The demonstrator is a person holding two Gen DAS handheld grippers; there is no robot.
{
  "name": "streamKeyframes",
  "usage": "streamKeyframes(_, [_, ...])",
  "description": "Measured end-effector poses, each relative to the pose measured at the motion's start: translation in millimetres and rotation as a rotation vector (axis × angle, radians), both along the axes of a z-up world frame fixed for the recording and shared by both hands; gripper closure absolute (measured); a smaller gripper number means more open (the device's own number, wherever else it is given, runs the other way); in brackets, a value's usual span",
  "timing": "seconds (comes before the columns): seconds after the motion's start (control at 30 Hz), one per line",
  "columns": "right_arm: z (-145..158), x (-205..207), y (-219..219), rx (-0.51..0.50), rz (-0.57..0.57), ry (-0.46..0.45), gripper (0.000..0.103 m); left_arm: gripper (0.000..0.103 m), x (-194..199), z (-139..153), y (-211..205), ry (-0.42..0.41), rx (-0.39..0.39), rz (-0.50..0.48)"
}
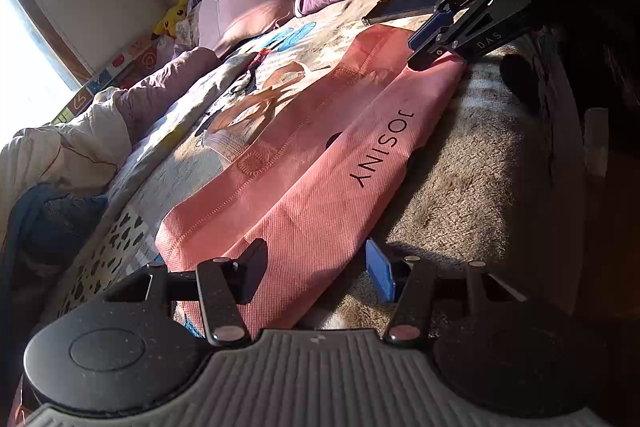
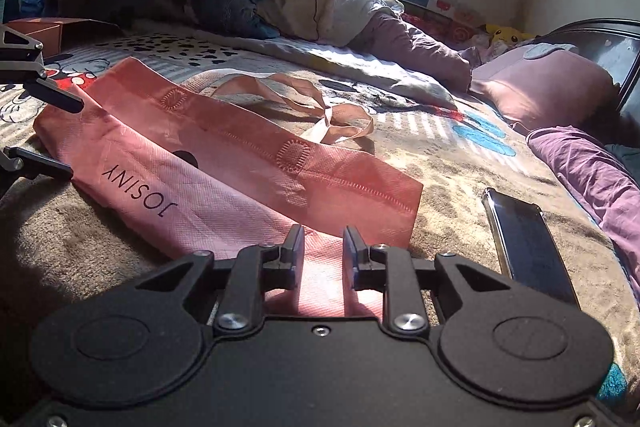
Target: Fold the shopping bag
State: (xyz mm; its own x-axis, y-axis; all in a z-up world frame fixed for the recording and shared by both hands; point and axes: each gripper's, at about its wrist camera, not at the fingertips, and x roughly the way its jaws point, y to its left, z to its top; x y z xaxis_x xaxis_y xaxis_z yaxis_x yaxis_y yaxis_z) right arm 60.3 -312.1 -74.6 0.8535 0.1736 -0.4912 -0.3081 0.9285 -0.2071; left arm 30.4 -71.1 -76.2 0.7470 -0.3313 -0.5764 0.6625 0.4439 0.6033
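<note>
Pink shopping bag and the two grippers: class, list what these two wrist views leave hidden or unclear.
- Underside of the pink shopping bag: hidden, both views, by its own cloth against the blanket.
- Bag's near edge, right wrist view: covered by the right gripper.
- Right gripper's fingertips, left wrist view: too dark to tell if they touch cloth.
- Phone's near end: behind the gripper body.

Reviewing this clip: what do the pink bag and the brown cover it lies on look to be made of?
Pink shopping bag: likely non-woven synthetic fabric, matte, judging by its fine embossed grid texture, stitched seams and soft creases. Its handles look like flat strips of similar fabric.
Brown cover: seems plush fleece or short-pile fabric; its surface is fuzzy and tufted in the sunlight. The exact fibre cannot be told.
</note>
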Motion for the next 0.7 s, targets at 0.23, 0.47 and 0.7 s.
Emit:
streamKeyframes(0.23, [-2.0, 16.1, -4.3, 0.05, 0.044, 0.024, 0.081, 0.051, 20.6, -18.3, -22.4, -0.116, 0.192, -0.047])
streamKeyframes(0.47, [0.7, 14.5, -4.4, 0.08, 0.083, 0.069, 0.081, 0.084, 27.3, -11.6, -20.3, 0.005, 0.261, -0.134])
streamKeyframes(0.7, [8.4, -34.3, -10.4, 0.115, 0.292, 0.033, 0.07, 0.085, 11.7, -10.4, -7.2, 0.022, 0.303, -0.135])
